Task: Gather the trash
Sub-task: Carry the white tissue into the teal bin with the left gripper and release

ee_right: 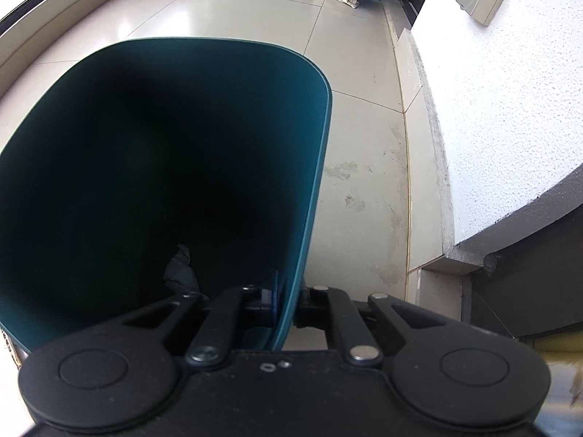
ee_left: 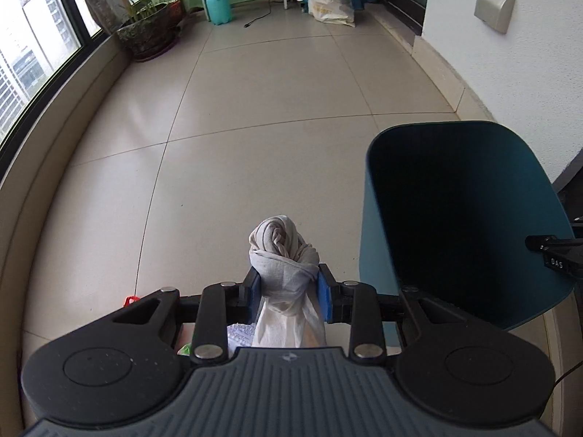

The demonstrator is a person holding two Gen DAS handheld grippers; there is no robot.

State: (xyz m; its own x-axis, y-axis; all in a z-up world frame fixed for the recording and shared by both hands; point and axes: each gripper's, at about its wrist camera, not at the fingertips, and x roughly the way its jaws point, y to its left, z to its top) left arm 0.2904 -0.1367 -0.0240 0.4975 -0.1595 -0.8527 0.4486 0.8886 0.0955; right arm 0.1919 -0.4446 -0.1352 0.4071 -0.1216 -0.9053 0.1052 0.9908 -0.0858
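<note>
Left gripper (ee_left: 289,291): jaws narrow, clamped on the knotted neck of a white trash bag (ee_left: 282,255).
Floor (ee_left: 255,109): bare tiles ahead, window ledge at left.
Bin (ee_left: 470,218): teal, right of bag, mouth open.
Right gripper (ee_right: 286,306): jaws closed tight on the bin's rim; wall close at right.

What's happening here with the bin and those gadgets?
A person is collecting trash with two tools. The left hand-held gripper is clamped on a twisted wad of white tissue, held above the tiled floor beside the teal bin. The right hand-held gripper pinches the bin's wall. The tissue isn't in yet.
</note>
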